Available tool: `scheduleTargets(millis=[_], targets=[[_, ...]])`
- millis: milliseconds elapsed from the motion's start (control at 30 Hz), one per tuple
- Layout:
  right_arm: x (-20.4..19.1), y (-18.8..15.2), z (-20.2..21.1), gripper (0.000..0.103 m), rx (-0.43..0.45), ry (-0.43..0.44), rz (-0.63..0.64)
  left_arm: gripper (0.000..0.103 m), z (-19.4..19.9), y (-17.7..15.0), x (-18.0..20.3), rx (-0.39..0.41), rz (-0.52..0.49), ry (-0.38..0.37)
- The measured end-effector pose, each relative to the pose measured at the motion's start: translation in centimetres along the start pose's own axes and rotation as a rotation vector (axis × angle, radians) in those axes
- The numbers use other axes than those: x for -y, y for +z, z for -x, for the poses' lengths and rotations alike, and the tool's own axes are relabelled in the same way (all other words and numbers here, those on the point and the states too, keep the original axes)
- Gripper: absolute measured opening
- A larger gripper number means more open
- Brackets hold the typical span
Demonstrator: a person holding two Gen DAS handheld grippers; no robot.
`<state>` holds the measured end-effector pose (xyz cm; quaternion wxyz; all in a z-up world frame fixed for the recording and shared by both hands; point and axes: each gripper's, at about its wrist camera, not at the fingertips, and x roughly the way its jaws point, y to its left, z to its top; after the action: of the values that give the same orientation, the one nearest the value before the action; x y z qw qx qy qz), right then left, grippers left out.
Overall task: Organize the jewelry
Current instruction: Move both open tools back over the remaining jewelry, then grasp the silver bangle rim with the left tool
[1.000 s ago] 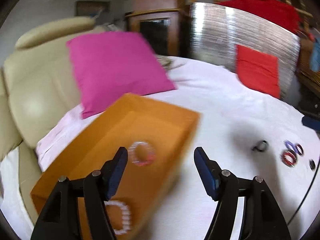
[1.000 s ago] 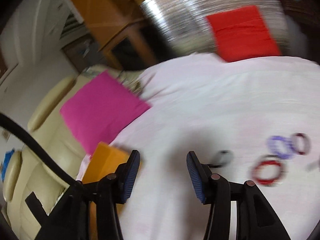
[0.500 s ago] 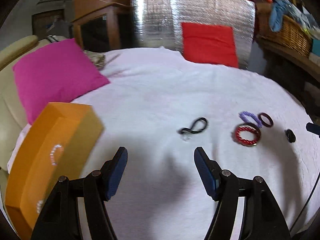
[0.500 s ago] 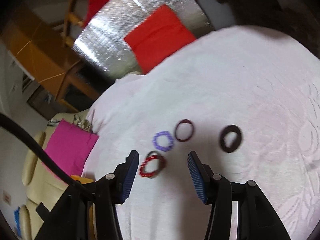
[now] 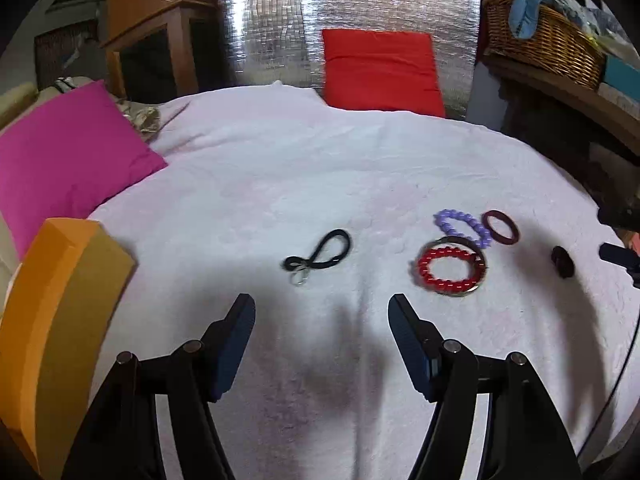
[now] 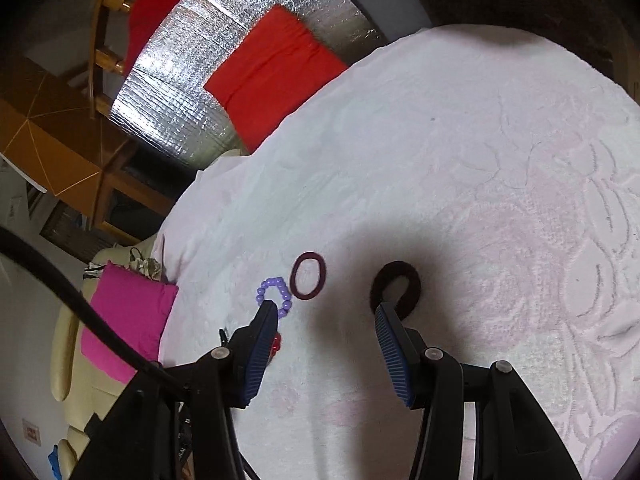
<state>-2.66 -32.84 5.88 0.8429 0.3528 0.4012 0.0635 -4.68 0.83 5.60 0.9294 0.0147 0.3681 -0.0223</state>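
Note:
Jewelry lies on a white bedspread [image 5: 320,168]. In the left wrist view: a black cord with a ring [image 5: 320,257], a red bead bracelet [image 5: 450,269] on a metal bangle, a purple bead bracelet [image 5: 464,226], a maroon ring [image 5: 501,227] and a dark hair tie [image 5: 562,262]. An orange box [image 5: 60,304] stands at the left. My left gripper [image 5: 321,312] is open and empty, just short of the black cord. My right gripper [image 6: 326,312] is open and empty, between the purple bracelet [image 6: 275,294] and the dark hair tie [image 6: 396,284], below the maroon ring [image 6: 308,276].
A pink pillow [image 5: 60,160] lies at the back left beside a beige sofa. A red cushion [image 5: 380,68] leans on a silver foil panel [image 5: 360,8] at the back. A wicker basket [image 5: 544,40] sits on a shelf at the right.
My left gripper swung right, away from the orange box, and now faces the loose jewelry. My right gripper moved right and closer, down over the maroon ring and hair tie.

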Motion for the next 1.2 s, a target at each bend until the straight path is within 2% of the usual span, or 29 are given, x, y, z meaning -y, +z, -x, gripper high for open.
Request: scheduleTargets(millis=[100, 167, 267, 400, 800, 1100, 1133, 1167, 1200], targets=[[-0.1, 0.2, 0.2, 0.055, 0.017, 0.005, -0.001, 0.072, -0.1, 0.0, 0.9, 0.003, -0.021, -0.062], [0.4, 0.3, 0.4, 0.055, 0.023, -0.003, -0.006, 0.081, -0.1, 0.2, 1.5, 0.007, -0.02, -0.111], [1.0, 0.4, 0.3, 0.055, 0.019, -0.019, -0.016, 0.086, -0.6, 0.6, 2.8, 0.005, -0.031, -0.198], [1.5, 0.6, 0.4, 0.055, 0.019, -0.024, -0.027, 0.087, -2.6, 1.3, 4.9, -0.043, -0.029, -0.274], [0.9, 0.5, -0.2, 0.055, 0.002, -0.012, -0.009, 0.087, -8.6, 3.1, 6.8, -0.135, 0.01, -0.3], [0.2, 0.2, -1.1, 0.055, -0.02, -0.019, 0.025, 0.087, -9.3, 3.5, 8.2, -0.106, -0.058, -0.285], [0.3, 0.2, -1.1, 0.055, -0.02, -0.02, 0.024, 0.084, -9.3, 3.5, 8.3, -0.1, -0.063, -0.292], [0.4, 0.2, -1.1, 0.055, -0.019, -0.022, 0.021, 0.075, -9.3, 3.5, 8.4, -0.095, -0.071, -0.297], [0.5, 0.2, -1.0, 0.055, -0.018, -0.023, 0.018, 0.07, -9.2, 3.5, 8.5, -0.093, -0.082, -0.293]])
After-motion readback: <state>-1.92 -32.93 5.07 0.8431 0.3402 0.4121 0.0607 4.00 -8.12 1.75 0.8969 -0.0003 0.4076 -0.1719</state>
